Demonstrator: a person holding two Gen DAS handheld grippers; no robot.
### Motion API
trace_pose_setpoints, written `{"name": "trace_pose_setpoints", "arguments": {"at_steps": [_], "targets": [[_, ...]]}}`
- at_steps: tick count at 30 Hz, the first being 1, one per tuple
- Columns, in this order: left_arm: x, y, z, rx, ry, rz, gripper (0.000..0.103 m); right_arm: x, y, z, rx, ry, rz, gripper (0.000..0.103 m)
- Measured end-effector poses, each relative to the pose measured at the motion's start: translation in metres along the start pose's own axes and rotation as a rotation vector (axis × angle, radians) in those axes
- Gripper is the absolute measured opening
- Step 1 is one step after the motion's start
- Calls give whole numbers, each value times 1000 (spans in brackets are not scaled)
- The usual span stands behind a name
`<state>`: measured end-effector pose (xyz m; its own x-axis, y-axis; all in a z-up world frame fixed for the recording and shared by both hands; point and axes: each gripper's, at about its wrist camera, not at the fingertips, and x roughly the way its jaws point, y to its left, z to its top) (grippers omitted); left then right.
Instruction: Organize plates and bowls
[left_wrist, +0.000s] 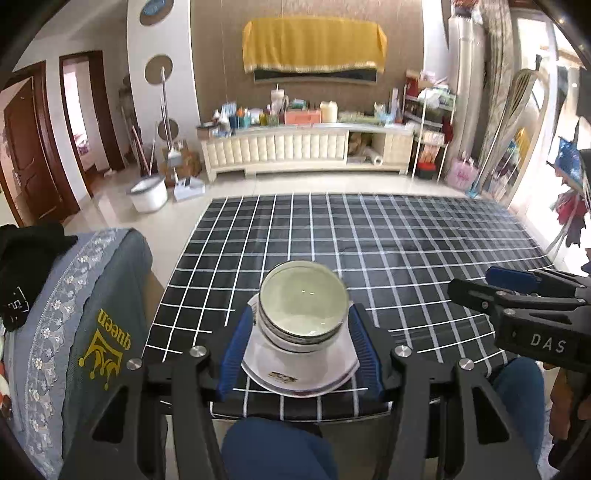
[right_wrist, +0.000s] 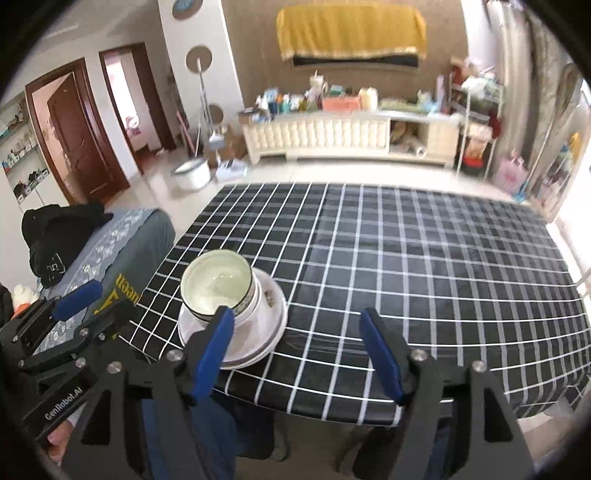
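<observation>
I find the stacked bowls (left_wrist: 303, 306) sitting on a pile of white plates (left_wrist: 299, 369) at the near edge of the table, lower centre of the left wrist view. The table carries a black tablecloth (left_wrist: 388, 251) with a white grid. The bowls are nested, pale inside, with a dark band around the rim; how many there are I cannot tell. A small printed mark shows on the front rim of the top plate.

My left gripper (left_wrist: 301, 350) stands released, its blue pads on either side of the pile. The pads appear close beside the plates' edges, but I cannot confirm contact. It grasps nothing.

My right gripper (right_wrist: 297, 350) is also spread wide and carries nothing. In the right wrist view its left pad overlaps the near side of the pile, which sits left of centre in that frame; its right pad hangs over bare cloth. In the left wrist view the right gripper appears at the right edge, well apart from the crockery.

A grey chair cover (left_wrist: 92, 314) with yellow "queen" lettering occupies the lower left. A cream cabinet (left_wrist: 306, 147) stands in the upper middle, under a yellow cloth (left_wrist: 314, 44) hung on the wall.
</observation>
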<state>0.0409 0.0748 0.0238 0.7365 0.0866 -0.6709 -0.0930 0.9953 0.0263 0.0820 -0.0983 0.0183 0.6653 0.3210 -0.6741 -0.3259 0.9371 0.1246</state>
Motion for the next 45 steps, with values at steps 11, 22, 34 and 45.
{"name": "trace_pose_setpoints", "arguments": {"at_steps": [11, 22, 34, 45], "targets": [[-91, -20, -34, -29, -174, -20, 56, -82, 3, -46, -53, -183, -64, 86], [-134, -37, -72, -8, -236, -60, 63, -112, 8, -85, -77, -258, -97, 96], [-143, -47, -95, 30, -256, -38, 81, -119, 14, -111, -90, -302, -122, 101], [-147, -44, -99, 24, -251, -33, 82, -118, 14, -114, -77, -291, -113, 103]]}}
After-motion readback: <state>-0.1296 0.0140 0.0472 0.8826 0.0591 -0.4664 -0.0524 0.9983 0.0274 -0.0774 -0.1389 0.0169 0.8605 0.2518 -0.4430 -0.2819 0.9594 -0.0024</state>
